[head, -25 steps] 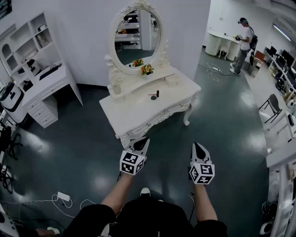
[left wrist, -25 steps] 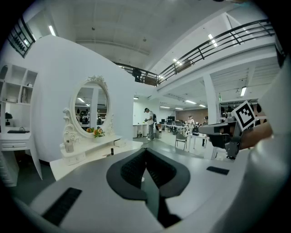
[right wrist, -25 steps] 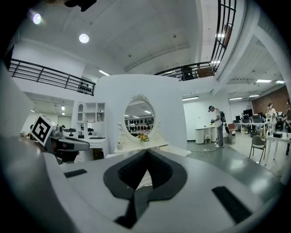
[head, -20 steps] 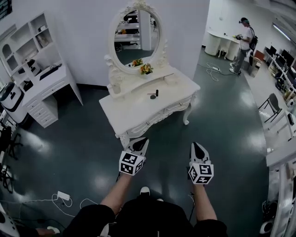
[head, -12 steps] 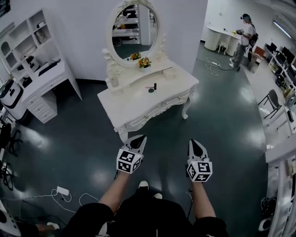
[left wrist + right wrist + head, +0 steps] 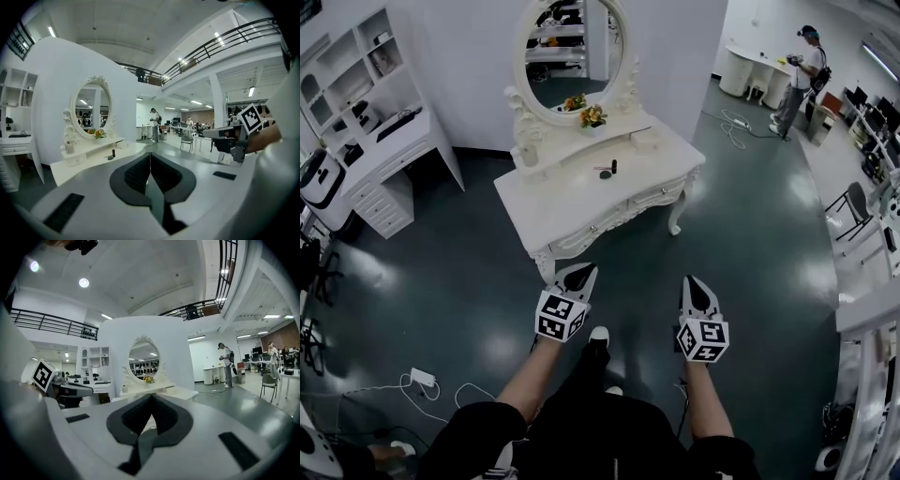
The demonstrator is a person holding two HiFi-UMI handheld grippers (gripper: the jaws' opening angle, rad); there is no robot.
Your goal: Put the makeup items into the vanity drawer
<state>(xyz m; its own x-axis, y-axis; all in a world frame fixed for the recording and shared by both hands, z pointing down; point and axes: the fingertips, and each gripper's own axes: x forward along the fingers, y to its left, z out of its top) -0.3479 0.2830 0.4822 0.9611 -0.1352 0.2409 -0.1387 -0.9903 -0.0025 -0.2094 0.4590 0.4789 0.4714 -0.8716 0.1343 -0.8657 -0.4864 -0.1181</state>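
Glossy green floor (image 6: 459,281) still lies between the person and the vanity (image 6: 562,220) at twelve o'clock; one shoe (image 6: 599,335) has just stepped forward; left gripper (image 6: 584,272) and right gripper (image 6: 691,281), jaws together and empty, approach; makeup items (image 6: 609,170) wait on top, drawer (image 6: 598,230) unopened.

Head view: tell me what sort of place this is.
Probably a big open lab or studio, not a home: the vanity stands alone on a bare floor, an office chair sits by desks at the right, and a balcony railing runs overhead.
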